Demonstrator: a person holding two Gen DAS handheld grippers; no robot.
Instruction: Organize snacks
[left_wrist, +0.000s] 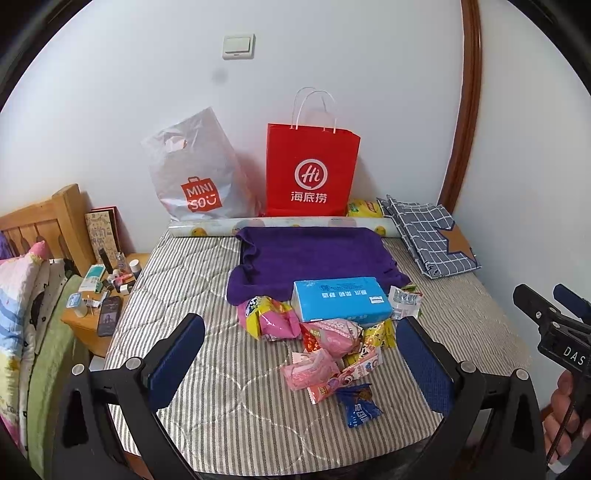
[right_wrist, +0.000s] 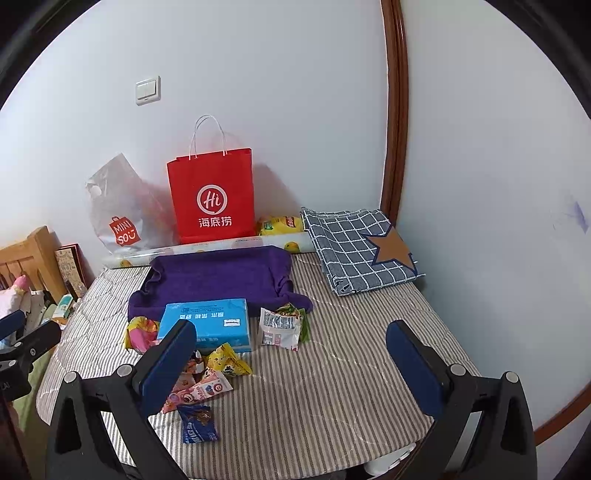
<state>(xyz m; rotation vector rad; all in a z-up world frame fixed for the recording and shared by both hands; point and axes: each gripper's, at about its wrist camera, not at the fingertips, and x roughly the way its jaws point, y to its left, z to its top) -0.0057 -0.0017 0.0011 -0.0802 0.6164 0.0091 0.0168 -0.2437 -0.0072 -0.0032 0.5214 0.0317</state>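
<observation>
The snacks (left_wrist: 328, 350) lie in a loose heap on the bed, just ahead of the left gripper (left_wrist: 301, 363) and between its fingers in its view; from the right gripper (right_wrist: 291, 363) they sit ahead and to the left, partly behind its left finger. They look like small foil and plastic packets: light, crinkly, probably slippery, and easy to crush if squeezed hard. A flat seam or corner seems the best hold. The blue packet (left_wrist: 357, 406) lies nearest the left gripper and apart from the rest, so it looks easiest to take first. The white packet (right_wrist: 279, 326) lies alone, ahead of the right gripper.

Both grippers hang wide, holding nothing.

Beyond the heap, touching it, is a blue tissue pack (left_wrist: 341, 299), then a purple towel (left_wrist: 314, 258). The striped mattress (left_wrist: 207, 280) is soft and will give under pressure. Against the far wall stand a red bag (left_wrist: 312, 170) and a grey bag (left_wrist: 195, 173), possible places for the snacks.
</observation>
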